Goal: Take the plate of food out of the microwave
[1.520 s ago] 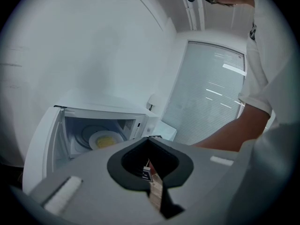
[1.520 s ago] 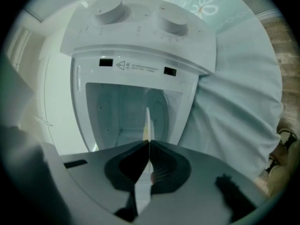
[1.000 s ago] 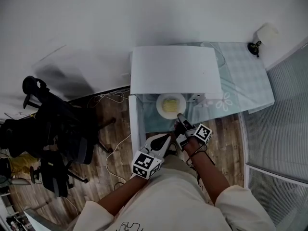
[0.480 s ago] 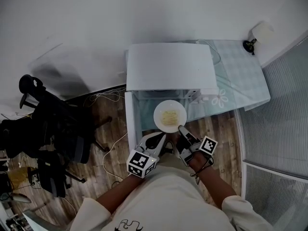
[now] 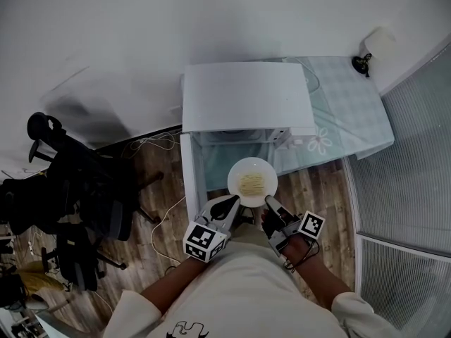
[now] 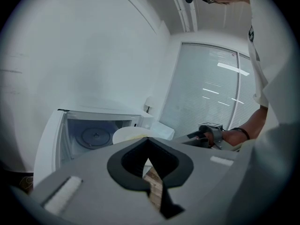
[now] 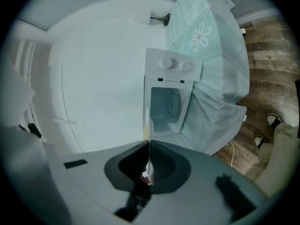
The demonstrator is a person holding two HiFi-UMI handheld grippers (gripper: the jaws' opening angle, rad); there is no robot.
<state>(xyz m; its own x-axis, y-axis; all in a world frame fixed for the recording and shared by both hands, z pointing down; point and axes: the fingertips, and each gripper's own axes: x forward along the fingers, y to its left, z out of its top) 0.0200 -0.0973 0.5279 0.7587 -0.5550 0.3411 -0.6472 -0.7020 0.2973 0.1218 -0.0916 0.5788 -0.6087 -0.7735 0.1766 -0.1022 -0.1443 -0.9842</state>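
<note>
A white plate (image 5: pixel 239 170) with yellow food (image 5: pixel 251 183) hangs in the air in front of the open white microwave (image 5: pixel 246 97), clear of its cavity. My right gripper (image 5: pixel 268 201) is shut on the plate's near rim; in the right gripper view the plate (image 7: pixel 148 124) shows edge-on between the jaws of that gripper (image 7: pixel 149 149). My left gripper (image 5: pixel 232 202) sits just off the plate's near-left edge, jaws together with nothing in them. In the left gripper view, the plate (image 6: pixel 127 134) shows beyond the gripper (image 6: pixel 149 162), and the microwave's cavity (image 6: pixel 96 135) holds only its turntable.
The microwave door (image 5: pixel 188 178) stands open to the left. The microwave rests on a table with a pale green cloth (image 5: pixel 352 111). A black office chair (image 5: pixel 77 182) and loose cables (image 5: pixel 165 213) are on the wooden floor at left. Blinds (image 5: pixel 409 182) fill the right.
The plate has come out of the microwave toward me, held by the right gripper, which has drawn back. The left gripper has stayed close beside it.
</note>
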